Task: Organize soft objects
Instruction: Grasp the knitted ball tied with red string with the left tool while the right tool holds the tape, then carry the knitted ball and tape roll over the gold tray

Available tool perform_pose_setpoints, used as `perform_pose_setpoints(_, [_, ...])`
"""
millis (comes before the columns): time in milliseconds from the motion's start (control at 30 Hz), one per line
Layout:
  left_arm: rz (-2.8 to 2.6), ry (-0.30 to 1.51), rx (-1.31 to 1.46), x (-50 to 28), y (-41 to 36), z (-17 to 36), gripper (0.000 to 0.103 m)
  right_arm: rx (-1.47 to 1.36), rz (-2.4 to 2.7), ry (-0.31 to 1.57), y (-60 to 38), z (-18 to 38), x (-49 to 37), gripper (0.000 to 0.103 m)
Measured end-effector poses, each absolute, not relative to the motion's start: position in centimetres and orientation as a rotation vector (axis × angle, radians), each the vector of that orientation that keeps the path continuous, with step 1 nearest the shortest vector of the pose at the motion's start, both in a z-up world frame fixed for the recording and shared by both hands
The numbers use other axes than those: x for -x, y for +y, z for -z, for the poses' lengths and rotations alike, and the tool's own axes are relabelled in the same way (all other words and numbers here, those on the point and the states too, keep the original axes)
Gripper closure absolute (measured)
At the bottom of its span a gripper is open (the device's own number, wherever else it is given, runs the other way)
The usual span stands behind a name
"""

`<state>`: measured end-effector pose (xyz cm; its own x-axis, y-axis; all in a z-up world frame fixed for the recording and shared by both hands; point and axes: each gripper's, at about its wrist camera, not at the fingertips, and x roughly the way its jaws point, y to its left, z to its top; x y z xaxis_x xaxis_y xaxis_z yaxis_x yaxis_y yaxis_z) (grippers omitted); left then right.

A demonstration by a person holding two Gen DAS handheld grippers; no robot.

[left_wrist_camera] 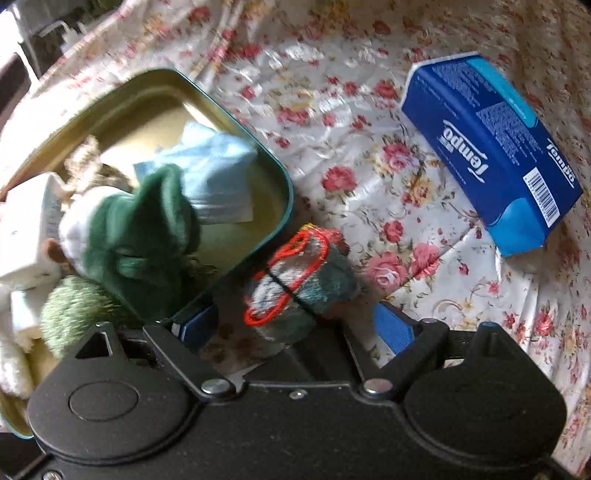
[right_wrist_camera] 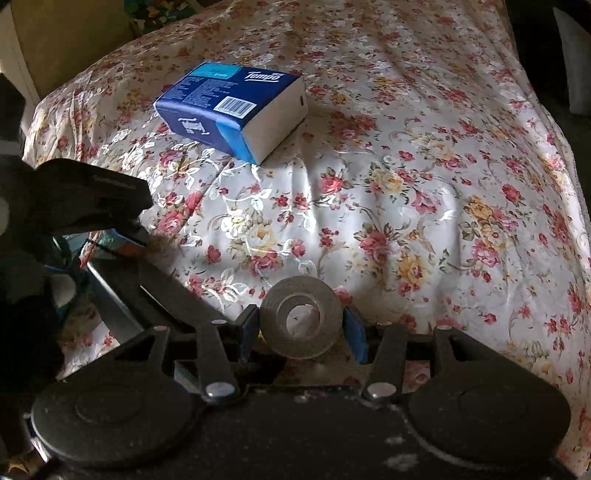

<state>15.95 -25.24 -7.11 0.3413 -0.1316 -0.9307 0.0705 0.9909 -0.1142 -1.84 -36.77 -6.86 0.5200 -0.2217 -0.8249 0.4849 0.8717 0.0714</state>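
In the left wrist view my left gripper (left_wrist_camera: pixel 291 325) holds a teal knitted bundle with a red loop (left_wrist_camera: pixel 295 280) between its blue-padded fingers, just right of an open metal tin (left_wrist_camera: pixel 258 147). The tin holds a green plush toy (left_wrist_camera: pixel 147 229), a light blue cloth (left_wrist_camera: pixel 218 166), a green fuzzy ball (left_wrist_camera: pixel 77 310) and white soft items. In the right wrist view my right gripper (right_wrist_camera: pixel 301 332) is shut on a grey tape roll (right_wrist_camera: pixel 299 317) just above the cloth. A blue Tempo tissue pack (right_wrist_camera: pixel 231 110) lies on the bed, also in the left wrist view (left_wrist_camera: pixel 487 147).
A floral bedspread (right_wrist_camera: pixel 424 184) covers the whole surface. The left gripper's black body (right_wrist_camera: pixel 85 199) shows at the left of the right wrist view. Dark furniture lies beyond the bed's far edge (right_wrist_camera: pixel 535 29).
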Motion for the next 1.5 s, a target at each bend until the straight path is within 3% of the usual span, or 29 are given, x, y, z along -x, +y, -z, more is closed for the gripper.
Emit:
perform_pose_setpoints(167, [0.216, 1.285, 0.088, -17.8, -26.0, 8.0, 0.017, -0.295, 0.430, 0.943, -36.6, 6.9, 1.7, 0.054])
perform_pose_setpoints(200, [0.217, 1.284, 0.077, -18.1, -26.2, 8.1, 0.021, -0.293, 0.430, 0.945, -36.6, 6.9, 1.6, 0.054])
perform_pose_setpoints(233, [0.219, 1.268, 0.060, -18.2, -26.4, 8.1, 0.037, -0.291, 0.430, 0.944, -36.6, 6.9, 1.6, 0.054])
perform_pose_setpoints(267, [0.227, 1.247, 0.028, -18.2, -26.7, 7.9, 0.044, -0.289, 0.432, 0.942, -36.5, 6.8, 1.6, 0.054])
perform_pose_setpoints(333, [0.282, 1.220, 0.010, -18.1, -26.9, 7.3, 0.046, -0.286, 0.437, 0.934, -36.5, 6.5, 1.7, 0.054])
perform_pose_setpoints(900, [0.434, 1.119, -0.097, -9.3, -23.4, -0.2, 0.046, -0.318, 0.433, 0.908, -35.5, 2.7, 4.7, 0.054])
perform_pose_setpoints(1500, [0.444, 1.191, -0.063, -3.7, -11.9, 1.3, 0.045, -0.329, 0.336, 1.128, -29.1, 3.0, 7.3, 0.054])
